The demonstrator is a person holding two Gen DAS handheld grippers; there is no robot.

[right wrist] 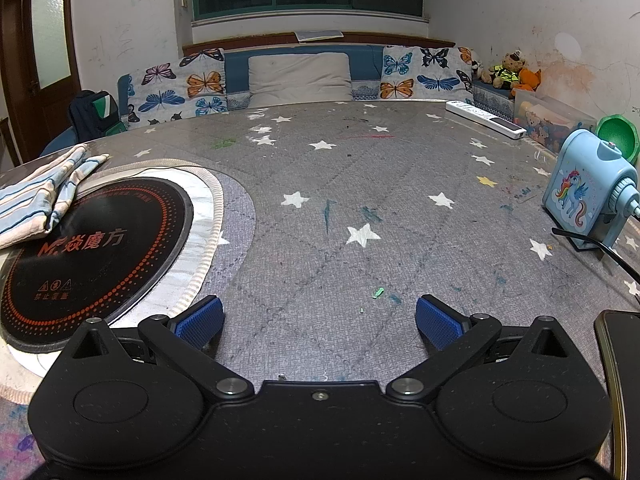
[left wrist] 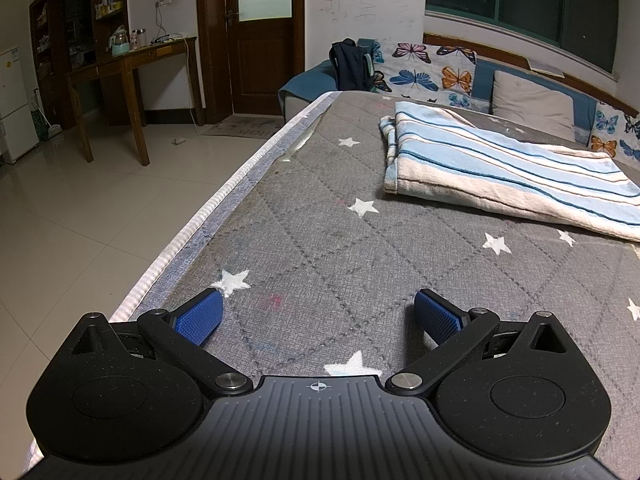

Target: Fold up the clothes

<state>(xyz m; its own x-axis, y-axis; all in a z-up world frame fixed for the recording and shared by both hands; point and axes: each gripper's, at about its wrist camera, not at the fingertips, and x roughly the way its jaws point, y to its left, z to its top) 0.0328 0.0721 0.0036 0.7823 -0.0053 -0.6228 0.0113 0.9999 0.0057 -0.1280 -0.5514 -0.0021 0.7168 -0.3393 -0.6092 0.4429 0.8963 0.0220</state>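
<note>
A folded cloth with blue, white and beige stripes lies on the grey star-patterned table, ahead and to the right of my left gripper. That gripper is open and empty, low over the table near its left edge. In the right wrist view the same cloth lies at the far left, partly over a black round cooktop. My right gripper is open and empty, over bare table well to the right of the cloth.
A blue unicorn pencil sharpener with a black cable, a white power strip and a phone edge sit on the right. Butterfly cushions and a sofa line the far side. The table's left edge drops to tiled floor.
</note>
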